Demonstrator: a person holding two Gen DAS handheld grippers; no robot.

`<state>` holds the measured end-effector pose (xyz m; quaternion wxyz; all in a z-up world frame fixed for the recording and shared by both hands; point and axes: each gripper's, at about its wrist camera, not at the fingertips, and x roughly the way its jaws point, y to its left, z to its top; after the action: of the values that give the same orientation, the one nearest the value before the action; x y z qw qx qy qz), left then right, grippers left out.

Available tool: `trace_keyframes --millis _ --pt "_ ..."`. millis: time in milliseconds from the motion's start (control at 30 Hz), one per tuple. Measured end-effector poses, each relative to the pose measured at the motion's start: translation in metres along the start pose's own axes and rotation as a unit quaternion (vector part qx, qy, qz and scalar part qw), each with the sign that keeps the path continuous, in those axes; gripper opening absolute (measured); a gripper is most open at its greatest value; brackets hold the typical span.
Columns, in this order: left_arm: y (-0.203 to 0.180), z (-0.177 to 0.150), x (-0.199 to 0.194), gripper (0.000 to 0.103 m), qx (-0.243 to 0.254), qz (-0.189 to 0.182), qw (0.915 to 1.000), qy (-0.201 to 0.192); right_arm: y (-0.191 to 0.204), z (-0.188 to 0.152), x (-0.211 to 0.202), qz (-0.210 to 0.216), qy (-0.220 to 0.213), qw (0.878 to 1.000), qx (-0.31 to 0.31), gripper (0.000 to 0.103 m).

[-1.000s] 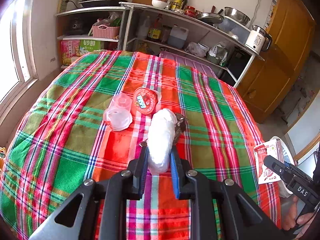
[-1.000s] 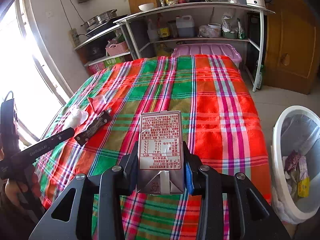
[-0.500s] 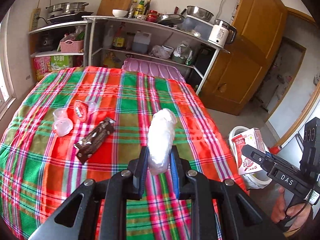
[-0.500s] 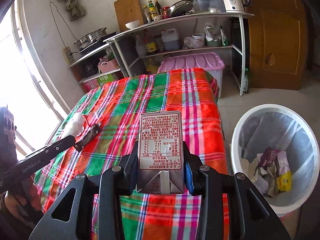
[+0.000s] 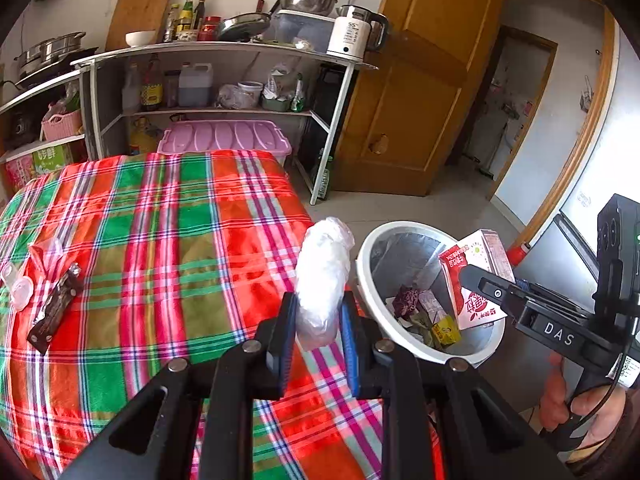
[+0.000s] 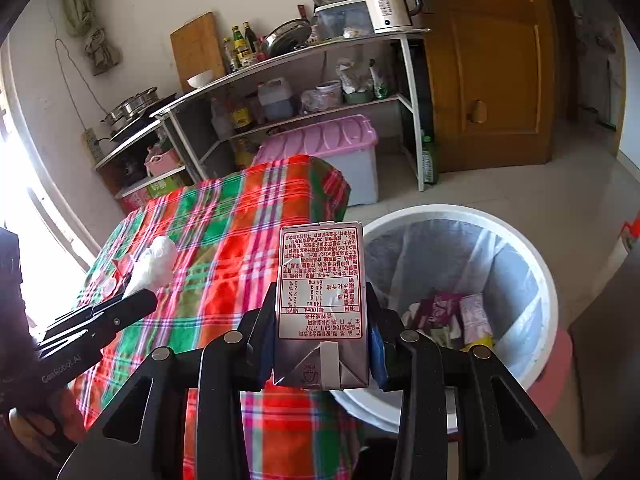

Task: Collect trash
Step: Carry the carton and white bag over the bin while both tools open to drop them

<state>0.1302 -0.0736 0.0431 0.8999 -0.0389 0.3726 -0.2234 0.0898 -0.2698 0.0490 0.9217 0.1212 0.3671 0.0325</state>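
My left gripper (image 5: 318, 320) is shut on a crumpled white plastic bag (image 5: 323, 276), held above the table's right edge beside the white trash bin (image 5: 368, 292). My right gripper (image 6: 322, 332) is shut on a red and white milk carton (image 6: 322, 280), held over the bin's near rim (image 6: 536, 272); the carton (image 5: 476, 276) shows above the bin in the left wrist view. The bin holds several wrappers (image 6: 452, 316). A brown snack wrapper (image 5: 54, 308) and clear plastic cups (image 5: 20, 286) lie on the plaid tablecloth (image 5: 160, 264) at the left.
A metal shelf rack (image 5: 224, 80) with bottles, pots and a kettle stands behind the table. A pink-lidded storage box (image 5: 224, 138) sits under it. A wooden door (image 5: 432, 80) is at the right. Tiled floor (image 6: 500, 192) surrounds the bin.
Both grippers have swung right from over the table toward the trash bin, each still holding its item. The carton now hangs over the bin.
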Motion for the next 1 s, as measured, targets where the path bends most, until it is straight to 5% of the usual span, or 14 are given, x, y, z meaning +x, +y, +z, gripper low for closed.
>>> trace_keyframes --millis 533,867,933,1000 --pt "-0.108 0.005 0.073 0.022 0.074 -0.051 0.9944 0.056 -0.099 -0.002 0.012 -0.064 0.033 0.997 0.039 0.038" --pt "-0.123 0.002 0.097 0.023 0.079 -0.050 0.9921 0.084 -0.123 -0.006 0.031 -0.074 0.061 0.995 0.040 0.039" --pt "-0.123 0.001 0.097 0.028 0.080 -0.045 0.9922 0.085 -0.124 -0.007 0.030 -0.076 0.058 0.995 0.041 0.040" --pt "-0.123 0.001 0.095 0.043 0.079 -0.044 0.9926 0.082 -0.125 -0.007 0.027 -0.076 0.052 0.995 0.044 0.048"
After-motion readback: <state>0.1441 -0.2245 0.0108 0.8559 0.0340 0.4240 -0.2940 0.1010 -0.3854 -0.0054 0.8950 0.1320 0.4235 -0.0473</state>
